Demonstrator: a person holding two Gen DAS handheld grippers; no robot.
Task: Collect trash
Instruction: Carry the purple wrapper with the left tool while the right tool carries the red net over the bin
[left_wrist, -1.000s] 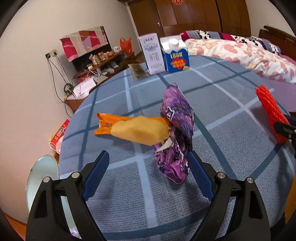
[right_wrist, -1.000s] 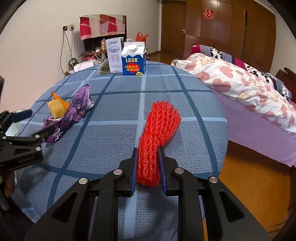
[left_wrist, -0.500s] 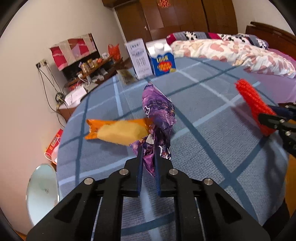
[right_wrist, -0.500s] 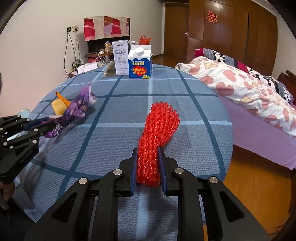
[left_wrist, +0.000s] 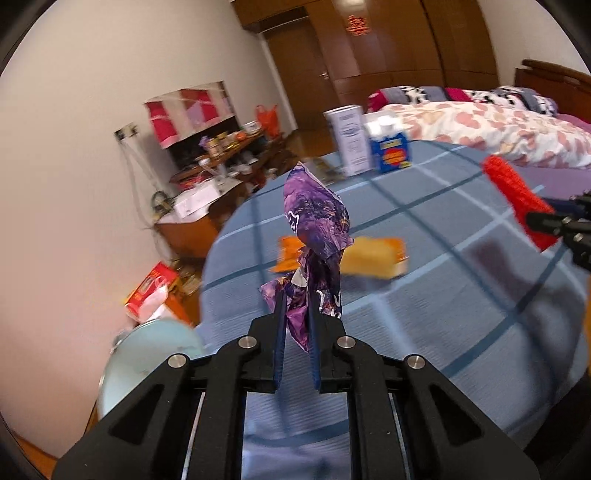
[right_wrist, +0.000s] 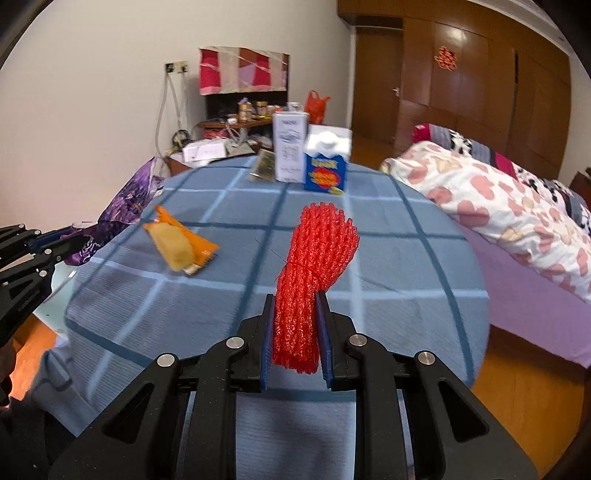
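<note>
My left gripper (left_wrist: 295, 314) is shut on a crumpled purple wrapper (left_wrist: 314, 225) and holds it above the round blue checked table (left_wrist: 424, 314), near its left edge. The wrapper also shows in the right wrist view (right_wrist: 122, 210). My right gripper (right_wrist: 295, 317) is shut on a red foam net (right_wrist: 314, 266), lifted off the table; the net also shows at the right of the left wrist view (left_wrist: 513, 195). An orange and yellow snack packet (right_wrist: 181, 243) lies on the table between them, also in the left wrist view (left_wrist: 369, 254).
A white carton (right_wrist: 290, 151) and a blue milk carton (right_wrist: 327, 166) stand at the table's far edge. A bed (right_wrist: 517, 199) lies to the right. A pale round bin (left_wrist: 147, 362) sits on the floor left of the table. A cluttered cabinet (left_wrist: 207, 173) stands by the wall.
My left gripper closed on the purple wrapper, lifted it off the table and drew back to the left. My right gripper lifted the red net a little.
</note>
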